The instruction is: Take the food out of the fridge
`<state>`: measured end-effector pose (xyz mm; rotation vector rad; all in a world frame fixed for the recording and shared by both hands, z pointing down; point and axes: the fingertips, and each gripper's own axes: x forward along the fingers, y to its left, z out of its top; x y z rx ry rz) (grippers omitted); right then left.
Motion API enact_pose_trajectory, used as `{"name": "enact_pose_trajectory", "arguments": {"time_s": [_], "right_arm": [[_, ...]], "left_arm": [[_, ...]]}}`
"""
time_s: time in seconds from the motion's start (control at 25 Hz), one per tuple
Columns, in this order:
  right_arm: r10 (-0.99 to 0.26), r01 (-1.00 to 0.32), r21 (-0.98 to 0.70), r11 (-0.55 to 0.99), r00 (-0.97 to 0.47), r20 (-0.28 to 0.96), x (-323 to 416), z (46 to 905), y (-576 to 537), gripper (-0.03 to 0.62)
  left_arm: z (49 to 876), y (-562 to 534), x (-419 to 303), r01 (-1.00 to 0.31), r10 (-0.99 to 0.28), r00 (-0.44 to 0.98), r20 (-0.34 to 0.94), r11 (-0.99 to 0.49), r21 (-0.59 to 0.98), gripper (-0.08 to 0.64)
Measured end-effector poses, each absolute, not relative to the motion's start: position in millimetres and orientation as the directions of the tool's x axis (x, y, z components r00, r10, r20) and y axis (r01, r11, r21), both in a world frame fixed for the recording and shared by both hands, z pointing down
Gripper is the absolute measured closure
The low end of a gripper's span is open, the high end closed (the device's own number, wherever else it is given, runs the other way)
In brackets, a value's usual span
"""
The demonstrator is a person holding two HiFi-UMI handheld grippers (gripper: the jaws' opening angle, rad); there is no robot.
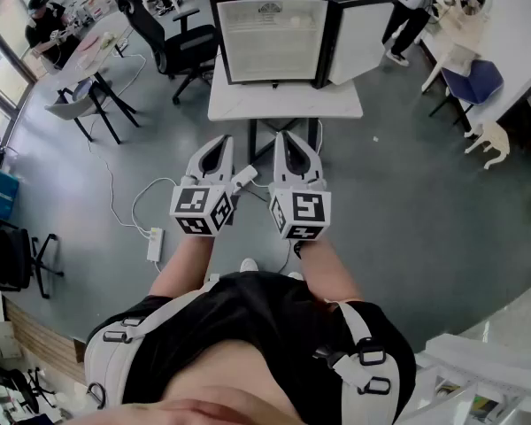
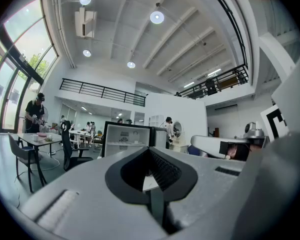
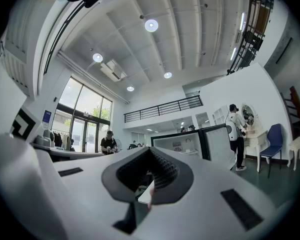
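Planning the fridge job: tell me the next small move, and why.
Probably step closer to the fridge: its door stands open, but the left gripper and right gripper are shut, empty and well short of the table. Food inside cannot be made out from here.

Black shirt (image 1: pixel 248 312), white buckled harness (image 1: pixel 365 354), pale-grey left gripper (image 1: pixel 219 140) and right gripper (image 1: pixel 288 136).

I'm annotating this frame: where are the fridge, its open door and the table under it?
fridge (image 1: pixel 274 42): head view, inner back wall.
door (image 1: pixel 363 41): head view, middle of inner panel.
table (image 1: pixel 283 103): head view, bare front strip of top.
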<state>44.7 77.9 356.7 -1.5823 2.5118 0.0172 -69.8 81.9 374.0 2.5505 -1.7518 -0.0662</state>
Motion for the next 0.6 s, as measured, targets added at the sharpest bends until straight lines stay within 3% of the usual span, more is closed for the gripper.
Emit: {"name": "enact_pose_trajectory", "arguments": {"time_s": [0.6], "right_arm": [[-0.903, -0.899, -0.109, 0.424, -0.409, -0.136, 43.6, 366.7, 54.0, 0.584]], "left_arm": [[388.7, 51.9, -79.7, -0.908, -0.918, 0.395, 0.028, -0.386, 0.162, 0.558]]}}
